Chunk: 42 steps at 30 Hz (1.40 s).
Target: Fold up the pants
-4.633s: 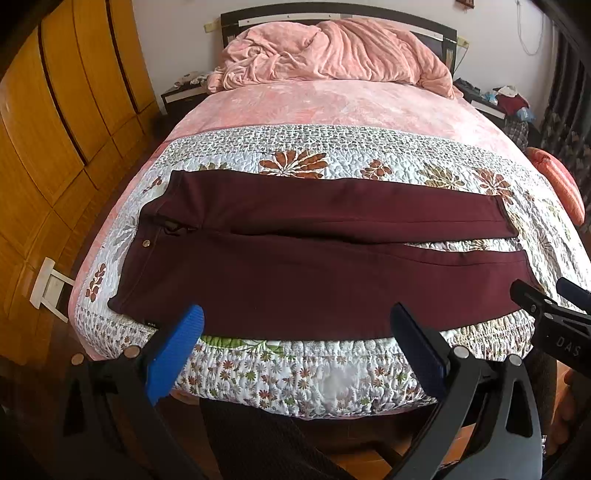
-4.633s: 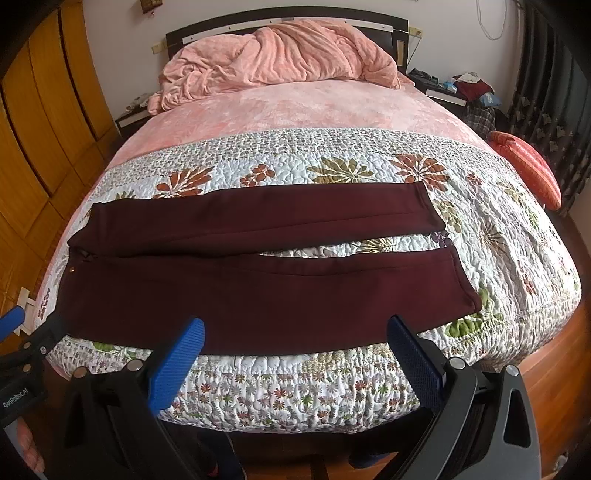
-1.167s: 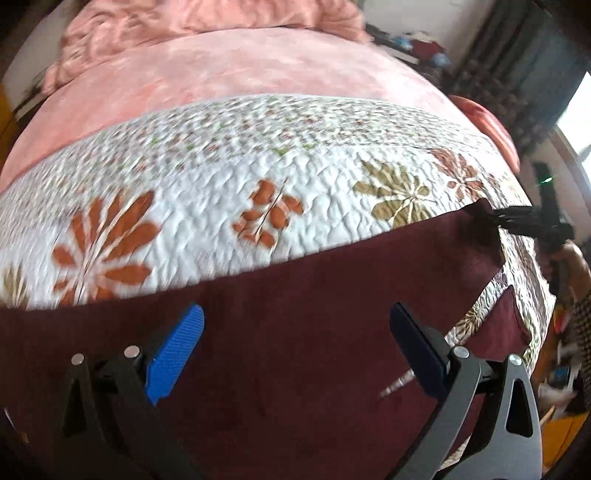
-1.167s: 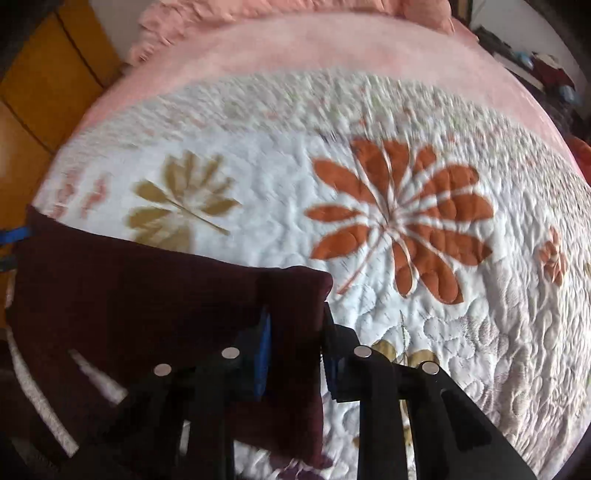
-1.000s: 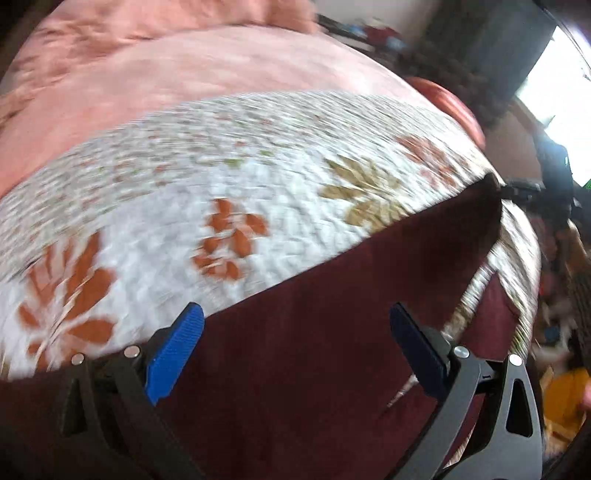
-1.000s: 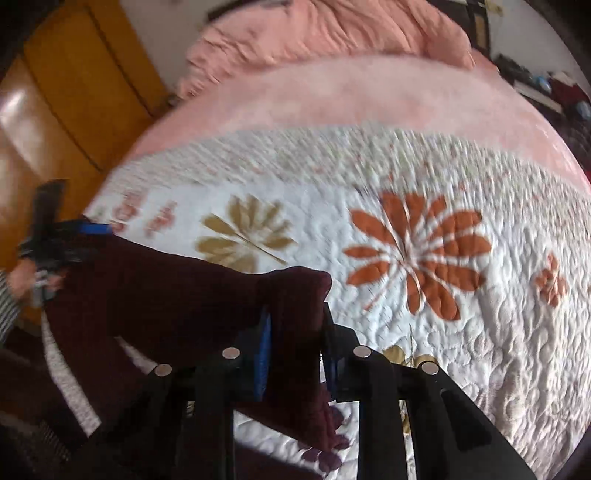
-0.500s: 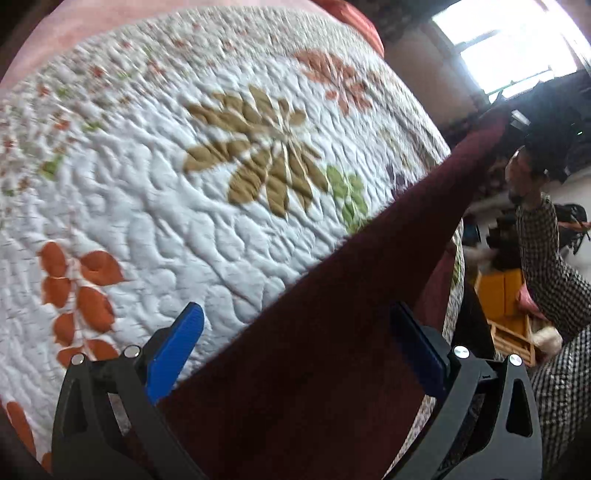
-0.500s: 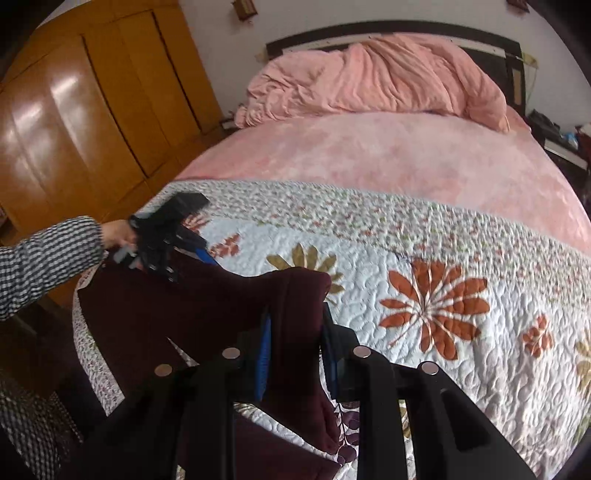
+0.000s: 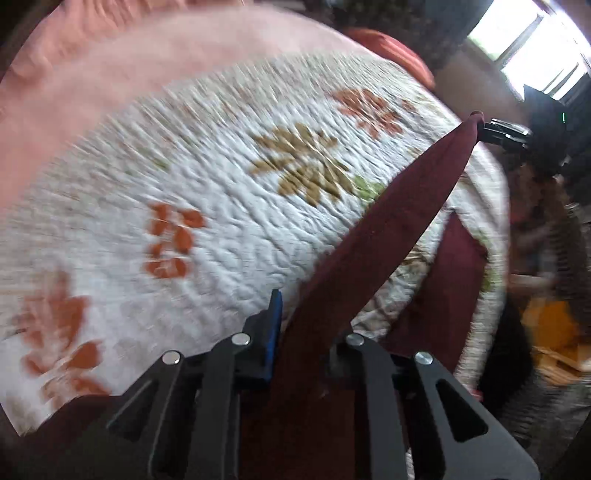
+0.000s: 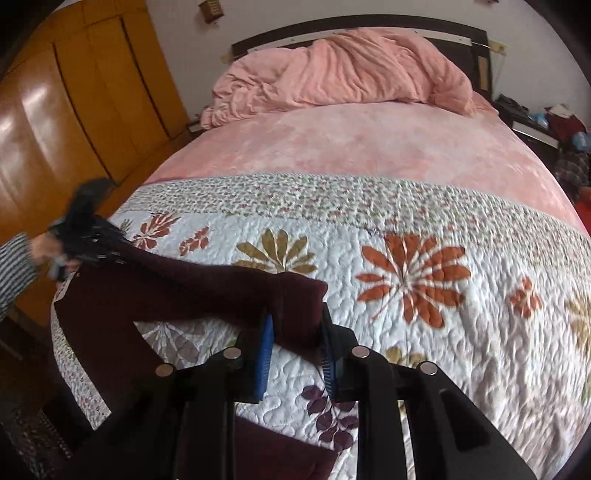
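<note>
Both grippers are clamped on the dark maroon pants [image 10: 155, 291], which hang stretched between them above the flowered quilt [image 10: 406, 236]. In the right wrist view, the right gripper [image 10: 295, 343] sits at lower centre with its blue pads [image 10: 265, 350] pressed narrowly on a bunched end of one leg; from there the cloth runs to the left edge of the frame, where the left gripper [image 10: 86, 236], blurred, grips the other end in a hand [image 10: 44, 247] with a striped sleeve [image 10: 13, 273]. More of the pants droops over the quilt's lower left edge. In the left wrist view, the left gripper [image 9: 303, 332] at lower centre has just closed, its jaws pinching the fabric, and a taut band of the pants [image 9: 388, 229] rises to the upper right, where the right gripper [image 9: 491, 131] holds its tip. A rumpled pink blanket [image 10: 343, 70] lies at the top of the frame, against the headboard [image 10: 369, 22], and a wooden wardrobe [image 10: 66, 110] fills the upper left.
</note>
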### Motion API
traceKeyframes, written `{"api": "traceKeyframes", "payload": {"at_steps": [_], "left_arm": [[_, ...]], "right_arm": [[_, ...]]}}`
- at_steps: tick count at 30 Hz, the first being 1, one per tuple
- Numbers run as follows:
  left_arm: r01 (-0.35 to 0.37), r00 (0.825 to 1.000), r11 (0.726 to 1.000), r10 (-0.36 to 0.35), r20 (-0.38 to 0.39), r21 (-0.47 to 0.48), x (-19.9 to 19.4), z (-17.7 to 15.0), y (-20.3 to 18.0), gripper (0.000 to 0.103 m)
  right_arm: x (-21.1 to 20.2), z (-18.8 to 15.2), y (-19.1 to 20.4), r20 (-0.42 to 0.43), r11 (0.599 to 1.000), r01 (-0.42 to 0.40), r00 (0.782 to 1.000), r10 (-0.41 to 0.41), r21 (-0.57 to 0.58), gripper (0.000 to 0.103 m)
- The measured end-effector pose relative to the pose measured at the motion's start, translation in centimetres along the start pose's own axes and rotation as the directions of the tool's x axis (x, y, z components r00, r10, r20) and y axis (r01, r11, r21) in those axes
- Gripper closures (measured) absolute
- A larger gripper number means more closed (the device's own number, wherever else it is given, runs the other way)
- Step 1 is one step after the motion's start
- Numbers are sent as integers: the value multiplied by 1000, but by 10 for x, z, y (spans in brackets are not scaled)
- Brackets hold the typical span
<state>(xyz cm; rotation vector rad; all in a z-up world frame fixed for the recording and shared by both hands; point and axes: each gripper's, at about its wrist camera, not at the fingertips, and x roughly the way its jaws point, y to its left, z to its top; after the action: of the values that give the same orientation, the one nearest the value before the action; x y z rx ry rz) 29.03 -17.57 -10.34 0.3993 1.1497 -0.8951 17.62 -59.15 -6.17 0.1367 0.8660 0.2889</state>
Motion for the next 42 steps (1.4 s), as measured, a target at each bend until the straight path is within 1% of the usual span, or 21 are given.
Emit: {"api": "traceKeyframes", "payload": {"at_steps": [2, 3, 5, 8, 10, 12, 16, 19, 22, 25, 27, 29, 30, 31, 32, 35, 37, 38, 39, 40, 42], "left_arm": [[-109, 994, 994, 108, 36, 28, -16, -19, -35, 88], [-147, 989, 988, 146, 36, 39, -19, -28, -48, 88], [-212, 977, 974, 211, 19, 79, -15, -51, -80, 87], [-293, 955, 944, 295, 8, 155, 9, -93, -124, 86], [-324, 944, 934, 329, -5, 152, 24, -111, -132, 85], [-347, 937, 927, 349, 8, 141, 28, -122, -135, 85], [-386, 922, 916, 378, 85, 106, 12, -120, -152, 85], [-374, 925, 923, 365, 105, 87, 4, -124, -172, 85], [-363, 931, 924, 355, 78, 122, 25, -140, -198, 84], [-327, 945, 940, 325, 31, 95, 58, -154, -215, 71], [-362, 932, 929, 359, 40, 83, 73, -161, -222, 70], [-353, 935, 935, 351, 52, 34, 75, -163, -218, 69], [-340, 939, 940, 339, 51, 9, 74, -163, -216, 68], [-325, 944, 946, 325, 49, -8, 73, -162, -213, 68], [-308, 950, 951, 309, 45, -16, 71, -161, -211, 67], [-237, 970, 970, 240, 49, -59, 66, -158, -205, 57], [-206, 976, 975, 210, 53, -78, 66, -158, -205, 53], [-205, 976, 976, 209, 55, -74, 67, -157, -205, 51], [-208, 975, 976, 212, 60, -66, 68, -158, -208, 50], [-209, 975, 976, 213, 64, -63, 68, -158, -210, 49], [-197, 977, 978, 202, 69, -75, 66, -159, -208, 49]], "right_arm": [[1, -20, 2, -3, 1000, 11, 1000, -11, 18, 80], [2, -29, 3, -8, 1000, 13, 1000, -13, 23, 80], [5, -58, 3, -35, 998, 3, 999, -1, 63, 80], [11, -100, 6, -99, 996, 13, 995, -4, 90, 81], [16, -128, 11, -146, 995, 19, 989, -4, 103, 81], [15, -141, 15, -162, 994, 26, 987, -8, 108, 81], [-9, -146, 18, -111, 992, 34, 994, -20, 120, 82], [-27, -153, 19, -106, 993, 54, 993, -43, 104, 82], [-30, -167, 12, -142, 990, 96, 987, -80, 106, 82], [-18, -191, 9, -217, 986, 127, 971, -100, 111, 81], [-15, -200, 12, -230, 985, 143, 966, -117, 96, 80], [-16, -203, 11, -241, 983, 152, 963, -123, 106, 72], [-19, -203, 11, -243, 981, 162, 961, -132, 110, 55], [-24, -201, 11, -245, 978, 175, 959, -143, 115, 34], [-30, -200, 13, -234, 978, 174, 961, -144, 114, 31], [-63, -190, 24, -172, 979, 171, 973, -151, 112, 32], [-84, -179, 33, -92, 980, 127, 989, -114, 151, 33], [-92, -169, 45, -34, 983, 80, 997, -76, 166, 33], [-92, -161, 54, -12, 984, 48, 999, -46, 173, 33], [-83, -151, 69, -10, 986, 9, 1000, -7, 169, 33], [-57, -143, 88, -43, 989, -13, 999, 20, 149, 34]]}}
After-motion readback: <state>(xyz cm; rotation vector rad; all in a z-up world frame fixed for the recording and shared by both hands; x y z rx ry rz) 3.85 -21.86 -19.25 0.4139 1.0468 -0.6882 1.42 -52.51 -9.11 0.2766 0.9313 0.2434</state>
